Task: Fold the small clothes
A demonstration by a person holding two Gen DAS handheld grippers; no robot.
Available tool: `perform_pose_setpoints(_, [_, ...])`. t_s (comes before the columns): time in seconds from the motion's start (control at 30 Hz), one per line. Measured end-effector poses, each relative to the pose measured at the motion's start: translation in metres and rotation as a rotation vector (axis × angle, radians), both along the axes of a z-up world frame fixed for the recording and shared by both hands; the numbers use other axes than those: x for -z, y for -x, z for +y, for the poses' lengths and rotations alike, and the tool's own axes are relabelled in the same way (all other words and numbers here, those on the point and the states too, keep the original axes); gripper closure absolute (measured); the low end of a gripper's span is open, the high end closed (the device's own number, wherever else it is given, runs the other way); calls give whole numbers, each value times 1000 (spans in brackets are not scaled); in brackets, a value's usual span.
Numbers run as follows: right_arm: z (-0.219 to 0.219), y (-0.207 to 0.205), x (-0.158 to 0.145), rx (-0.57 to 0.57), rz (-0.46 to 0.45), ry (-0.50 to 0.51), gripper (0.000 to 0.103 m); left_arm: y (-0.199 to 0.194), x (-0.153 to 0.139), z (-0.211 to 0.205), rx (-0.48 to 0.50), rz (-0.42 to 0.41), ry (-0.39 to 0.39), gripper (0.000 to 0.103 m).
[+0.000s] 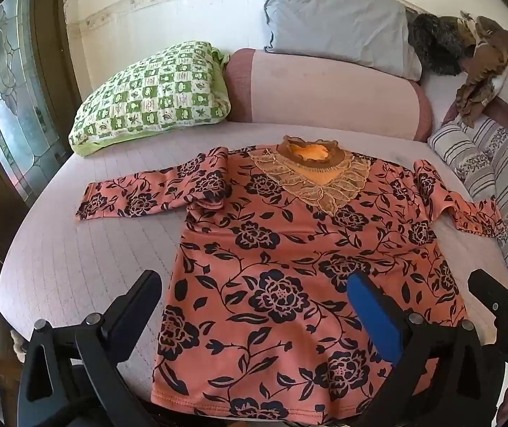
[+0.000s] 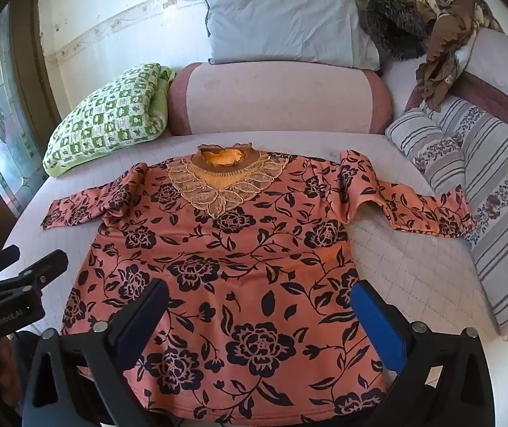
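Hovering at the bottom of each frame, the left hand-held gripper [image 1: 254, 306] and right hand-held gripper [image 2: 259, 315] are seen spread wide, with nothing held. Beyond them the floral top [image 1: 289, 270] is laid flat on the bed [image 1: 76, 267], hem nearest, collar toward the upper centre. Its left sleeve [image 1: 140, 195] is bunched at the shoulder, so a crooked fold could result if it is caught unevenly. The right sleeve [image 2: 414, 206] is draped against the striped cushion [image 2: 496, 213]. The hem corners are hidden behind the gripper bodies.
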State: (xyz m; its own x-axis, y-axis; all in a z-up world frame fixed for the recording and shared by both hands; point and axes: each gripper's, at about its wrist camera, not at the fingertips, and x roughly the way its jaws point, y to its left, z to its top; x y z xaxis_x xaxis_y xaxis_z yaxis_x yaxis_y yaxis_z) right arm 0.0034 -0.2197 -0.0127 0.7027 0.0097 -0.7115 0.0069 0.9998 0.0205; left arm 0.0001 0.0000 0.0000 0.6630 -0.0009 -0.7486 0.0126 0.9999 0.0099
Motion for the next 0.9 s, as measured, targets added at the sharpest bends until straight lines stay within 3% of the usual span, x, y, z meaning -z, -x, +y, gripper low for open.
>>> perform_pose_setpoints(0.9, [3,0,-5,1,-25,2,0,-1,0,2,-15,-13,7,0])
